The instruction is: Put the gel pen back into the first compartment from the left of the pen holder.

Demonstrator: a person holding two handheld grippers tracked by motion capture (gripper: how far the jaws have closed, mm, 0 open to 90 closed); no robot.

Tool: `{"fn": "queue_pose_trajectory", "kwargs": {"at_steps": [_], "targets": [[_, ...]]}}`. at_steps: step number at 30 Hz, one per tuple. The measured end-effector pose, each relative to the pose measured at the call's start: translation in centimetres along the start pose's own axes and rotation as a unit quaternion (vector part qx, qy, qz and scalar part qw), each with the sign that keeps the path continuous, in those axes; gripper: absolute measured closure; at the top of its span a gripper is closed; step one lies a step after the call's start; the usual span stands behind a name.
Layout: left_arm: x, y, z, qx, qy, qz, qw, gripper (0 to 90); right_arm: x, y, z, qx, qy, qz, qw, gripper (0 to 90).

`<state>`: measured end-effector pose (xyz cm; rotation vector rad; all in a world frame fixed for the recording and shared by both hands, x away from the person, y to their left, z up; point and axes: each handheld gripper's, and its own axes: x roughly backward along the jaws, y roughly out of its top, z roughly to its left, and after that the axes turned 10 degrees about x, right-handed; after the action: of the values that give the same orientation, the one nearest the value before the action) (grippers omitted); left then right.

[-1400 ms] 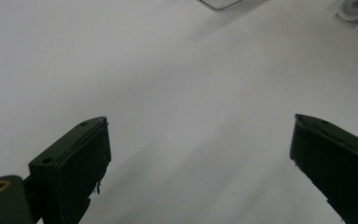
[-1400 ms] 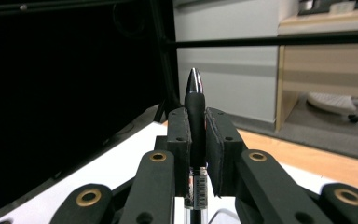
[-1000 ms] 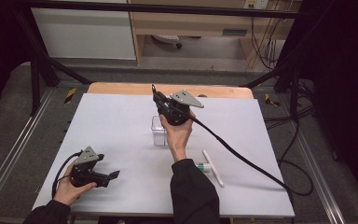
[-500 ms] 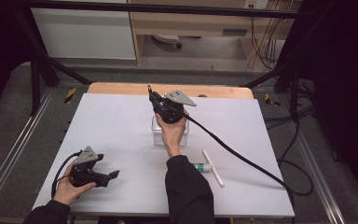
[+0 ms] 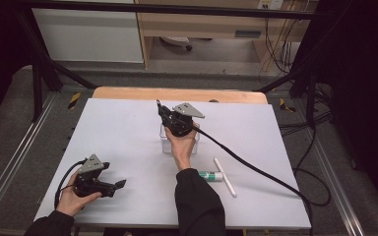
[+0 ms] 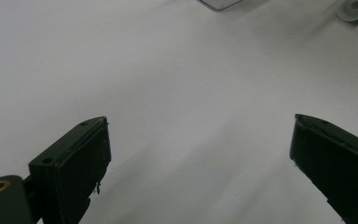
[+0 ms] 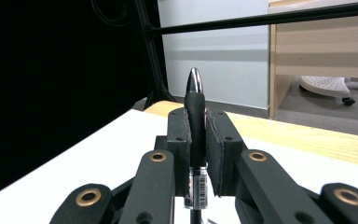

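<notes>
pen (image 7: 195,112), slim, rubbery black, chrome-tipped, pinched in right tool (image 7: 196,135).

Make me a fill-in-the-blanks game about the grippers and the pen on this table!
1. The right gripper is shut on a black ____.
2. The left gripper has its jaws ____, with nothing between them.
3. The right gripper is above a clear plastic ____ on the white table.
4. The white pen lies ____ on the table.

Missing words: pen; open; box; flat
</notes>
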<state>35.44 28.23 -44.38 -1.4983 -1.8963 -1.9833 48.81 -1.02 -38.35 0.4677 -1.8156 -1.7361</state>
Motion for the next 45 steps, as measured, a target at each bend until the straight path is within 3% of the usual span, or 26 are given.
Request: {"fn": "queue_pose_trajectory", "kwargs": {"at_steps": [12, 16, 23, 25, 31, 38, 45], "targets": [[0.0, 0.0, 0.0, 0.0, 0.0, 0.0, 1.0, 5.3, 0.5, -1.6, -0.1, 0.002, -0.001, 0.012, 0.9999, 80.7], [0.0, 0.0, 0.0, -0.001, 0.0, 0.001, 1.0, 5.3, 0.7, -1.9, 0.0, 0.008, 0.001, 0.03, 0.9995, 79.6], [0.0, 0.0, 0.0, 0.0, 0.0, 0.001, 1.0, 5.3, 1.8, -1.1, -0.1, 0.022, 0.007, 0.048, 0.9986, 62.4], [0.0, 0.0, 0.0, -0.001, 0.0, 0.002, 1.0, 5.3, 2.3, -0.6, -0.1, 0.029, 0.02, 0.055, 0.9978, 55.6], [-0.1, 0.0, -0.1, 0.0, 0.001, 0.003, 1.0, 5.3, 4.1, 0.5, -0.3, 0.043, 0.053, 0.106, 0.992, 36.4], [-0.2, 0.0, -0.1, 0.0, 0.0, 0.005, 1.0, 5.2, 6.5, 1.3, -0.7, 0.058, 0.083, 0.128, 0.9865, 17.7], [-0.2, 0.0, -0.2, -0.001, 0.0, 0.009, 1.0, 5.0, 8.6, 1.1, -1.2, 0.077, 0.096, 0.182, 0.9756, 6.9]]}}
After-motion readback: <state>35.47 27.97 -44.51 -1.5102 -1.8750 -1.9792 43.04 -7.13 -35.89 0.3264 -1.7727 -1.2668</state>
